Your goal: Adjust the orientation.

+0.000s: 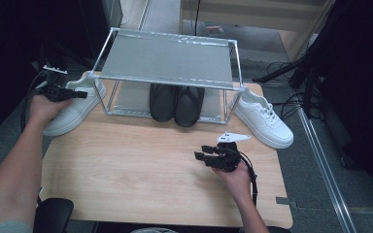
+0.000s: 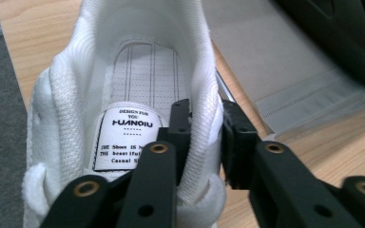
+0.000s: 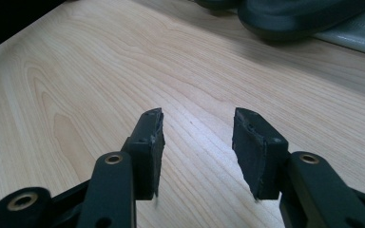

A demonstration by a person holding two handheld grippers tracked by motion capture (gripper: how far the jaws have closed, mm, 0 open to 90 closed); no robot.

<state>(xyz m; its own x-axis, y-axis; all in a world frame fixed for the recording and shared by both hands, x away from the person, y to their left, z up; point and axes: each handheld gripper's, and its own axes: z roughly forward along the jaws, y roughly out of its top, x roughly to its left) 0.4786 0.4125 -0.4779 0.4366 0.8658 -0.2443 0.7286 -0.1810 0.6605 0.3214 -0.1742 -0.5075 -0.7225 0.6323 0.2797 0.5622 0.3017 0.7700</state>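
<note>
A white sneaker [image 1: 73,110] lies at the table's left edge, beside the rack. My left gripper [image 1: 81,94] reaches into it from the heel side. In the left gripper view one jaw is inside the white sneaker [image 2: 138,61], next to the insole label, and the other is outside. My left gripper [image 2: 204,116] is shut on the padded side wall of the collar, which is pinched between the pads. My right gripper [image 1: 199,156] hovers over the bare wood right of centre. My right gripper [image 3: 197,124] is open, with nothing between its jaws.
A metal two-tier shoe rack [image 1: 165,80] stands at the back of the wooden table [image 1: 126,170]. A pair of black shoes [image 1: 177,103] sits on its lower shelf. A second white sneaker [image 1: 263,120] lies right of the rack.
</note>
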